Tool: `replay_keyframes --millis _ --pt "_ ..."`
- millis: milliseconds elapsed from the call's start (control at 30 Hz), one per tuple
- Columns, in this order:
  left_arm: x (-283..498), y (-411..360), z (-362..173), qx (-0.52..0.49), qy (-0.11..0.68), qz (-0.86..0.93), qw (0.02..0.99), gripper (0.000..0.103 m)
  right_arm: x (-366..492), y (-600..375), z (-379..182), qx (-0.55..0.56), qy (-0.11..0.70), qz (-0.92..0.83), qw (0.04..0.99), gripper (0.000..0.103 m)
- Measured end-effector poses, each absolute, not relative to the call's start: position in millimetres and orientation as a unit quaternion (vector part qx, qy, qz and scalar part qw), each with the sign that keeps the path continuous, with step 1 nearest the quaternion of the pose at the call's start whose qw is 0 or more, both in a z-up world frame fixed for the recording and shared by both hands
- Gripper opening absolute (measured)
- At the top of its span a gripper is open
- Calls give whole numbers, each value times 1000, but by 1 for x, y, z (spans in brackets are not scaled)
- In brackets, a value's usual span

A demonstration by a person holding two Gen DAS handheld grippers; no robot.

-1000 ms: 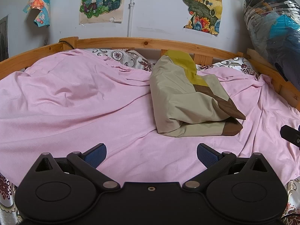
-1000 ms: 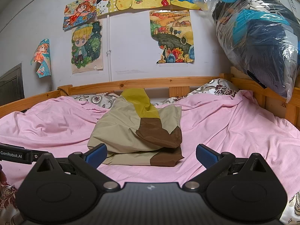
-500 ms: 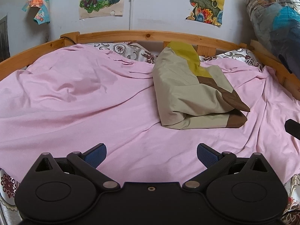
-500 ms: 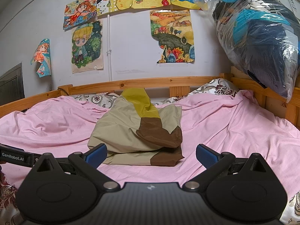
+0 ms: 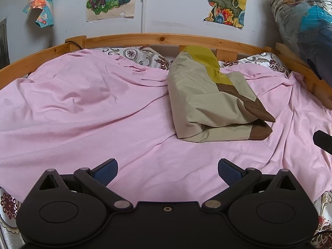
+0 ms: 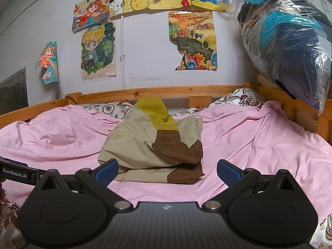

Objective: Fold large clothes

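Left gripper [image 5: 167, 171] pulled back slightly; both grippers spread, empty, right gripper [image 6: 167, 171] too; one folded garment [image 5: 209, 101] on pink sheet [image 5: 83, 114].

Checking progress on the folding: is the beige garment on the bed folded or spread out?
Folded. The beige garment lies as a compact stacked bundle on the pink sheet, layers doubled over at its near edge.

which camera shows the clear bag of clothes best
The right wrist view: the clear bag of dark and blue clothes hangs nearly whole at the upper right, over the bed frame. The left wrist view catches only part of the bag, cut off at the picture's right edge.
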State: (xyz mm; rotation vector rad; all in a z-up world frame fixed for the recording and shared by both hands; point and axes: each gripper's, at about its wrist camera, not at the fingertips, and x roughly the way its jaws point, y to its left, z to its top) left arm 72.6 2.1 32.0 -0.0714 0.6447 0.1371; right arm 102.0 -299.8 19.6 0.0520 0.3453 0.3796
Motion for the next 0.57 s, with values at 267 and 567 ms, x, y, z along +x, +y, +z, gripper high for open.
replay_keyframes --millis 267,567 --pt "72 2 32 -36 318 67 945 102 102 -300 20 26 171 188 967 103" --pt "73 3 31 -34 318 65 945 102 102 -300 20 26 171 188 967 103"
